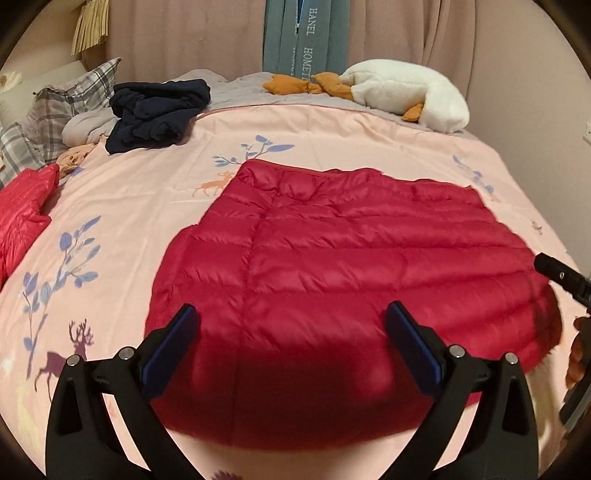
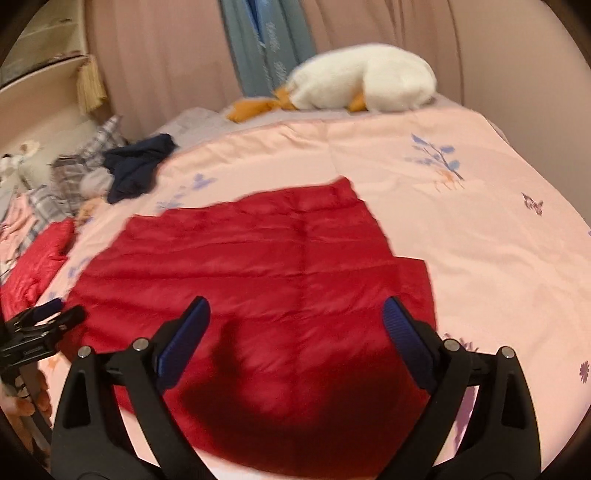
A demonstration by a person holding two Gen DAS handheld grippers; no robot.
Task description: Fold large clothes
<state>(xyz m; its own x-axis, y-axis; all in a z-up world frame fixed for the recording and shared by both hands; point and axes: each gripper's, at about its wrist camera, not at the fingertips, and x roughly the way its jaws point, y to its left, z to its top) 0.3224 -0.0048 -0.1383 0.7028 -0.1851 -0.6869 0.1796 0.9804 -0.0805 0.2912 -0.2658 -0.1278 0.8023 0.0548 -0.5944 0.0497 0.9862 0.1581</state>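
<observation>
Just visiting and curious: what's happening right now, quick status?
Left gripper open, right gripper open, both empty. Red down jacket lies flat on the pink bedspread, ungrasped. Nothing on it.

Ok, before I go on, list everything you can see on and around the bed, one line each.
puffer jacket: one, dark red, flat on the middle of the duvet, nearest both grippers.
second quilted garment: one, brighter red, at the left edge of the bed.
navy garment: one, dark blue, crumpled at the far left.
plaid pillows: grey check, count unclear, far left.
goose plush: one, white with orange feet, at the far side.
duvet: one, pink with deer and plant prints.
curtain: pink, behind the bed.
left hand-held gripper: open, above the jacket's near edge.
right hand-held gripper: open, above the jacket's near edge.
</observation>
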